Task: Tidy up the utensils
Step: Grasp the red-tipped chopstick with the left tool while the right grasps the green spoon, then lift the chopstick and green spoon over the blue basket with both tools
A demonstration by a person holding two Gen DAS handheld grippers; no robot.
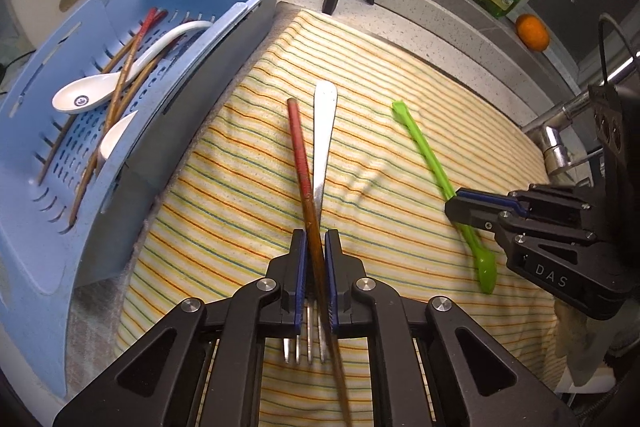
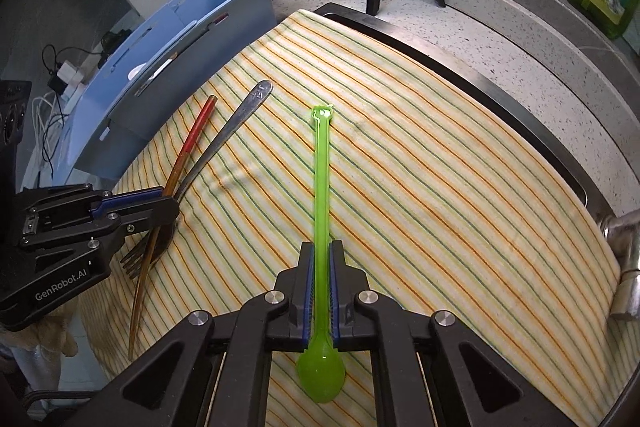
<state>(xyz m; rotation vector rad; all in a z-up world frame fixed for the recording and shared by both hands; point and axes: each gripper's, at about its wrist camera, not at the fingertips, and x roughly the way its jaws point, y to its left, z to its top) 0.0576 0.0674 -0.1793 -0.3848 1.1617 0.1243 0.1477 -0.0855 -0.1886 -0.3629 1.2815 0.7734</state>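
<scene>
Pointing away — green spoon [image 2: 321, 195] handle, bowl nearest.

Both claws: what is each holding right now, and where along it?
Left claw grips the chopstick and fork mid-shaft. Right claw grips the green spoon low on its handle, near the bowl.

My left gripper [image 1: 316, 247] is matt black plastic with blue rubbery pads and shiny metal pivot bolts; my right gripper [image 2: 321, 267] looks the same. The chopstick [image 1: 304, 171] is wood, lacquered red at its end. The fork [image 1: 322, 139] is smooth polished metal. The long spoon [image 2: 321, 195] is glossy translucent green plastic. The striped cloth [image 2: 440, 187] is soft, matt terry weave. The basket [image 1: 168, 99] is smooth blue plastic, holding glossy white ceramic spoons [image 1: 120, 75]. The surface [image 2: 520, 39] is speckled stone
</scene>
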